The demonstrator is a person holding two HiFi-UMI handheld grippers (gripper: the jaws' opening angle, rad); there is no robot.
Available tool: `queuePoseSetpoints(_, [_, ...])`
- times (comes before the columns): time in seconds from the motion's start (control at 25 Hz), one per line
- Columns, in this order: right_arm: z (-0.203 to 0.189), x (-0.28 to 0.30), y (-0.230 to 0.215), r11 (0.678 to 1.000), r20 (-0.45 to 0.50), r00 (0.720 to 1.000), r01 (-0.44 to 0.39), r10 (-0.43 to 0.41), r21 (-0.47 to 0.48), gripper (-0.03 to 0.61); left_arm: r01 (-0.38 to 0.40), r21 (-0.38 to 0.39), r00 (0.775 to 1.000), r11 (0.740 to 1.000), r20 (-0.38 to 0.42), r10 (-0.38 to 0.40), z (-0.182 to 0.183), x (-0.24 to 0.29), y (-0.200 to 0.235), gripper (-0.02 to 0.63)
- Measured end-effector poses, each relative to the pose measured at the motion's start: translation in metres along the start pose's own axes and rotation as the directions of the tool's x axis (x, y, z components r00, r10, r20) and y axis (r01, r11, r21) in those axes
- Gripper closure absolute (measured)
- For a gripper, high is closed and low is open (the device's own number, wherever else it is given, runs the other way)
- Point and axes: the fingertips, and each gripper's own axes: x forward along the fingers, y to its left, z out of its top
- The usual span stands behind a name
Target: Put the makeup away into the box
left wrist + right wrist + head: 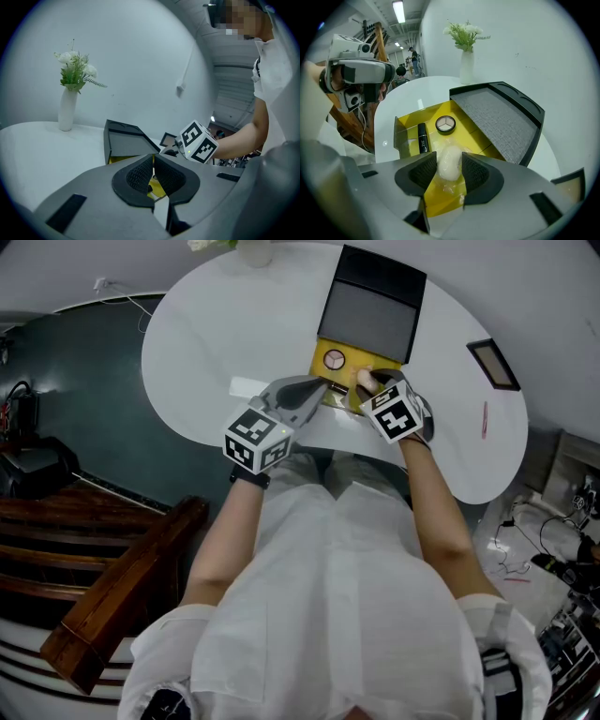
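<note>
Table (206,362): plain white.
Box (480,140): bright yellow inside.
Lid (501,117): black frame, grey woven lining.
Round compact (446,124): black rim, pale pans in three sectors.
Tube (422,137): black with white lettering.
Puff (450,161): white, in clear wrap.
Left gripper (153,180) and right gripper (449,171): grey shells, black ribbed pads.
Marker cubes (392,412): white faces, black square patterns.
Vase (66,110): white.
Flowers (75,68): white blooms, green leaves.
Shirt (337,596): white.
Floor (103,399): dark teal.
</note>
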Motion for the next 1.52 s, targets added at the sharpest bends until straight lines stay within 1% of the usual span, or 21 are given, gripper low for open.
queuePoseSetpoints(0.12, [0.004,-0.003,-0.001,1.000,0.019,1.000,-0.002,0.002,0.012,0.419,0.005,0.002,1.000,1.000,-0.002,-0.005,0.001,0.002,0.000,0.589])
queuePoseSetpoints(0.48, [0.009,-0.021,-0.011,0.997,0.085,0.996,-0.001,-0.006,0.077,0.417,0.025,0.017,1.000,1.000,-0.011,-0.025,0.005,0.013,-0.006,0.589])
queuePoseSetpoints(0.68, [0.005,-0.038,-0.023,0.992,0.130,0.991,0.012,-0.028,0.124,0.417,0.048,0.035,0.999,0.998,-0.020,-0.047,0.011,0.027,-0.016,0.589])
queuePoseSetpoints(0.84, [-0.007,-0.055,-0.039,0.985,0.159,0.985,0.038,-0.065,0.167,0.417,0.081,0.051,0.996,0.995,-0.034,-0.080,0.014,0.045,-0.030,0.589])
queuePoseSetpoints(0.96, [-0.023,-0.068,-0.051,0.976,0.172,0.981,0.055,-0.092,0.210,0.417,0.116,0.062,0.993,0.991,-0.043,-0.113,0.015,0.063,-0.046,0.589])
queuePoseSetpoints(1.12, [-0.056,-0.085,-0.070,0.957,0.166,0.975,0.096,-0.145,0.272,0.417,0.176,0.079,0.983,0.981,-0.062,-0.171,0.014,0.091,-0.071,0.589])
queuePoseSetpoints(1.36, [-0.116,-0.111,-0.101,0.922,0.129,0.967,0.162,-0.220,0.351,0.417,0.260,0.099,0.963,0.961,-0.094,-0.251,0.014,0.136,-0.113,0.589])
queuePoseSetpoints(1.52, [-0.159,-0.127,-0.122,0.894,0.087,0.956,0.226,-0.279,0.388,0.428,0.315,0.113,0.946,0.943,-0.122,-0.301,0.011,0.162,-0.139,0.589])
